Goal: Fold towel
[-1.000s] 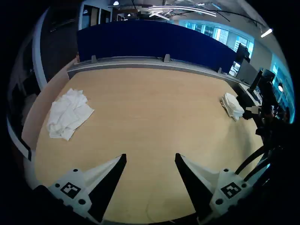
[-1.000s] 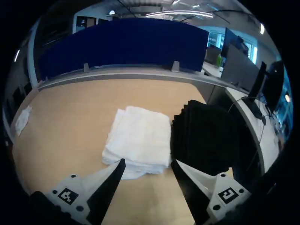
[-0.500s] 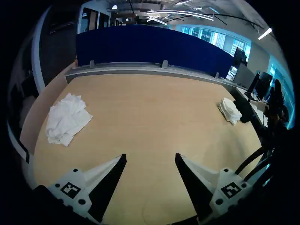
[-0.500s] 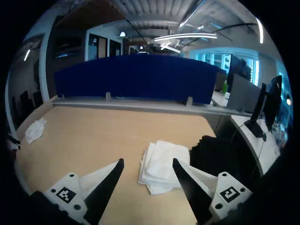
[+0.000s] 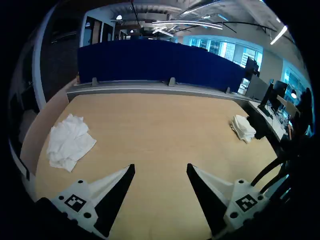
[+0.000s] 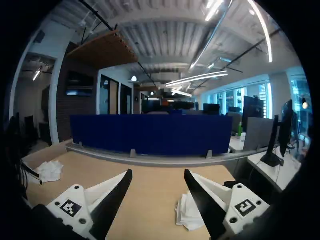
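A crumpled white towel (image 5: 69,142) lies at the left side of the wooden table (image 5: 160,128); the right gripper view shows it far off at the left (image 6: 50,170). A stack of folded white towels (image 5: 242,127) rests near the table's right edge, and in the right gripper view it sits partly behind the right finger (image 6: 187,208). My left gripper (image 5: 160,176) is open above the table's near part, holding nothing. My right gripper (image 6: 157,182) is open too, tilted up toward the room, well above the table (image 6: 152,200).
A blue partition (image 5: 160,66) with a grey rail runs along the table's far edge. A black chair (image 5: 260,124) stands just past the folded stack. Monitors (image 6: 280,136) stand on a neighbouring desk to the right.
My right gripper has lifted and tilted up away from the folded stack, which now sits low in its view. My left gripper has drawn back slightly; both jaws stay open.
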Tool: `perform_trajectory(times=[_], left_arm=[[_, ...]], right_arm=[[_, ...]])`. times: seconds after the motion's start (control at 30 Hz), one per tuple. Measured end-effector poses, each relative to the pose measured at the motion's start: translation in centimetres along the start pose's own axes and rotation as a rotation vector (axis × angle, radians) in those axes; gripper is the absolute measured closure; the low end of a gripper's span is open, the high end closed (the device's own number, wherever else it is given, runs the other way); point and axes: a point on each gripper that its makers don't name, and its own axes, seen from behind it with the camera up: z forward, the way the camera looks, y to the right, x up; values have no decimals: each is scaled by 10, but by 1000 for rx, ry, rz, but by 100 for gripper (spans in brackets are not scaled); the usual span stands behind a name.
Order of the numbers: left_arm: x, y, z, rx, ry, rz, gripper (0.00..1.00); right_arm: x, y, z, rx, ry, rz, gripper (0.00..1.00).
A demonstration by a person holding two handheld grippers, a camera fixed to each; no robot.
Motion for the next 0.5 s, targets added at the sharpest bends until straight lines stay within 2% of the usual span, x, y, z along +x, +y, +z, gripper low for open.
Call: perform_trajectory(times=[0.1, 0.23, 0.37, 0.5], left_arm=[[10, -2, 1, 3, 38, -3, 4], [32, -4, 2, 7, 118, 5, 4], [57, -7, 1, 17, 223, 17, 4], [83, -12, -7, 37, 345, 31, 4]], right_arm=[[-1, -9, -4, -8, 5, -5, 0], [-4, -23, -7, -7, -9, -3, 0], [-1, -35, -9, -19, 0, 10, 0], [2, -44, -11, -24, 10, 18, 0]])
